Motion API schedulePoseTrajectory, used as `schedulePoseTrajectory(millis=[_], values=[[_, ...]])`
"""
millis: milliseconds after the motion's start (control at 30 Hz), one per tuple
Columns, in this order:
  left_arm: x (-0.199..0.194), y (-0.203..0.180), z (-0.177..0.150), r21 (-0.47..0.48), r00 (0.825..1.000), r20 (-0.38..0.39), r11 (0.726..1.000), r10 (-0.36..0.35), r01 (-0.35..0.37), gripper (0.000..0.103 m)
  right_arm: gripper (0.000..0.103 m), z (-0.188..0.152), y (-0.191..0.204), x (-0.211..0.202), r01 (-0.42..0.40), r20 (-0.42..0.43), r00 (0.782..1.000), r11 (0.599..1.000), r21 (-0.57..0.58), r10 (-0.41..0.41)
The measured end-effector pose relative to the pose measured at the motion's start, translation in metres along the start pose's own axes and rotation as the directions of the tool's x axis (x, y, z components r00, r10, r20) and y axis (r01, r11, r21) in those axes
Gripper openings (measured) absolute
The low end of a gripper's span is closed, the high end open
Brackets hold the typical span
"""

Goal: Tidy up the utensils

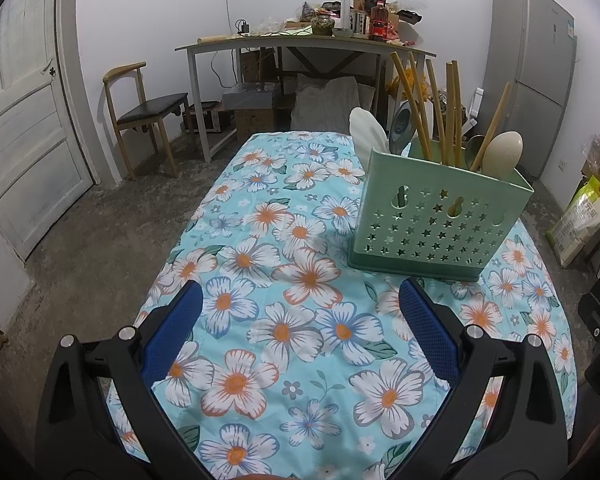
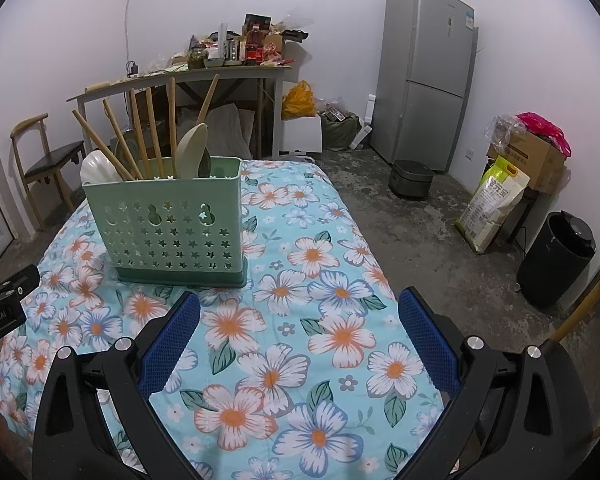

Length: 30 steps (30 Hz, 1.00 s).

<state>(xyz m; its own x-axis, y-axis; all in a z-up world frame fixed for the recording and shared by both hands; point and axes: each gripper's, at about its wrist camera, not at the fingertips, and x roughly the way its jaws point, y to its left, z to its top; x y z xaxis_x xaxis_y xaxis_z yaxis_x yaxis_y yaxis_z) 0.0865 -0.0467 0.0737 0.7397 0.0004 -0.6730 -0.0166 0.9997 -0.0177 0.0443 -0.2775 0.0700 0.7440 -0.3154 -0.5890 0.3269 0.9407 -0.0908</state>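
A grey refrigerator (image 2: 428, 76) stands against the far wall, the largest thing in a bare room with a rough concrete floor. Beside it, a cluttered side table (image 2: 180, 80) carries bottles, jars and boxes, with a white door (image 1: 24, 120) and a wooden chair (image 1: 148, 116) further left. In front of all this, the bench (image 1: 284, 264), draped in a turquoise floral cloth, fills the middle of both views. On it sits a pale green utensil caddy (image 1: 436, 220) pierced with star-shaped holes, upright and toward the left claw's right side; nothing stands between either claw and its front wall. From the caddy rise bamboo chopsticks (image 1: 420, 120), a wooden spoon (image 1: 502, 154), a metal spoon (image 1: 475, 146) and a white ladle (image 1: 366, 128), all leaning at various angles. On the floor to the right are a black bin (image 2: 556, 260), a dark rice cooker (image 2: 412, 180), a printed sack (image 2: 492, 204) and cardboard boxes (image 2: 536, 160). The left claw (image 1: 300, 300) hovers above the cloth with its blue pads spread wide, gripping nothing. The right claw (image 2: 300, 300) does likewise, its pads apart over bare cloth, near the caddy.
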Motion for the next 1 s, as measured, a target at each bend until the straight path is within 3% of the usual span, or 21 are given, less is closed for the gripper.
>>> schedulePoseTrajectory(millis=[1000], values=[[-0.0007,-0.0003,-0.0001,0.003,1.0,0.001,1.0,0.003,-0.003,0.095,0.097,-0.0007,-0.0009,0.0,-0.005,0.001,1.0,1.0,0.005,0.005]])
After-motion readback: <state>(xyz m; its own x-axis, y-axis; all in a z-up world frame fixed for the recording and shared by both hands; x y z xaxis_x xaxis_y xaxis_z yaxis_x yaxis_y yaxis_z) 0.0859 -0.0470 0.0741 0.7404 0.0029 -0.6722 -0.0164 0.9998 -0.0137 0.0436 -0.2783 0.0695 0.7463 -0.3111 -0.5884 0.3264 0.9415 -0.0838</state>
